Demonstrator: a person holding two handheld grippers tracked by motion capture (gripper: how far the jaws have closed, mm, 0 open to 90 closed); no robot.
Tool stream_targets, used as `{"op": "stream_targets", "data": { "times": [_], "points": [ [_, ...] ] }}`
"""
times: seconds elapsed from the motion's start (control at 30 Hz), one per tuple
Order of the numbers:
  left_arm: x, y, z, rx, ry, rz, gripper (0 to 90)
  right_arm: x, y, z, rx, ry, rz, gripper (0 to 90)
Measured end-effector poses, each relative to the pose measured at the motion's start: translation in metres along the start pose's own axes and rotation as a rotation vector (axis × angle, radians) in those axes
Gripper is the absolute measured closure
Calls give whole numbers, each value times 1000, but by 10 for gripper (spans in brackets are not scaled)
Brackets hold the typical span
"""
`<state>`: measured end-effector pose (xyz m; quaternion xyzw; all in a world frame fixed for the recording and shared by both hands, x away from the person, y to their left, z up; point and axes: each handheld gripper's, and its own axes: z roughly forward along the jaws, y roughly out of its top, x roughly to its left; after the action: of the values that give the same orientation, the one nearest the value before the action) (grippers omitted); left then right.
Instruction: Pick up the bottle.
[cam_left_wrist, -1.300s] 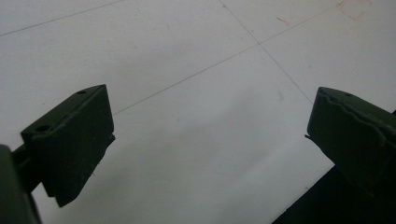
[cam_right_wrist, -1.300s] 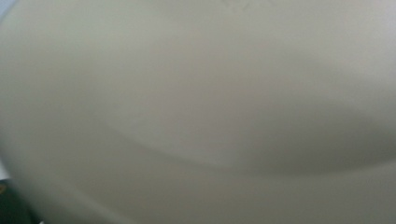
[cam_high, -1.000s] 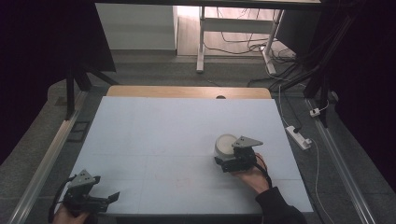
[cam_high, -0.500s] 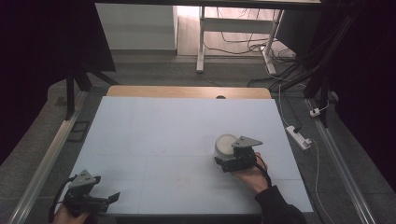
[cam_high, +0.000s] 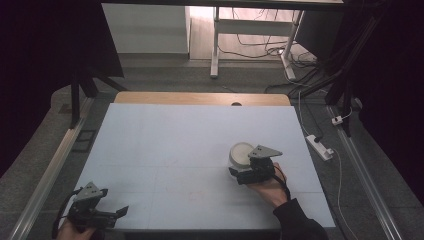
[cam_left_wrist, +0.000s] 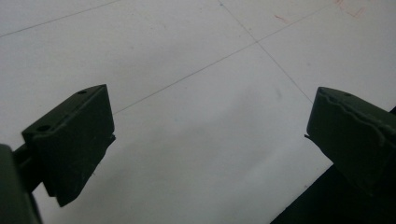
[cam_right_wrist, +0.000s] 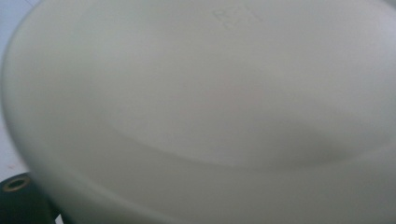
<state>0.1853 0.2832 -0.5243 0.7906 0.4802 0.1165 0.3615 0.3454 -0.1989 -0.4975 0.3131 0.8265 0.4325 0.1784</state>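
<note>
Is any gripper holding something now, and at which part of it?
The left gripper is open and holds nothing. The right gripper is at the near side of the white bowl, but whether its jaws grip it cannot be told.

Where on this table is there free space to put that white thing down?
Nearly everywhere. The table is bare from the wooden strip at the far edge down to the left gripper at the near left corner, and all across the middle. The one crowded patch is right of centre, where the right gripper is at the white bowl.
</note>
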Motion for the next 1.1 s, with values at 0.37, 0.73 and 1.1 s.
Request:
{"op": "stream_targets", "data": {
  "times": [0.37,0.73,1.1],
  "points": [
    [0,0,0,-1,1,-3,19,12,17,0,-29,58,-4,65],
    [0,0,0,-3,0,-4,19,27,33,12,-29,104,-28,65],
    [1,0,0,-3,0,-5,19,44,44,28,-12,153,-66,65]
  ]
}}
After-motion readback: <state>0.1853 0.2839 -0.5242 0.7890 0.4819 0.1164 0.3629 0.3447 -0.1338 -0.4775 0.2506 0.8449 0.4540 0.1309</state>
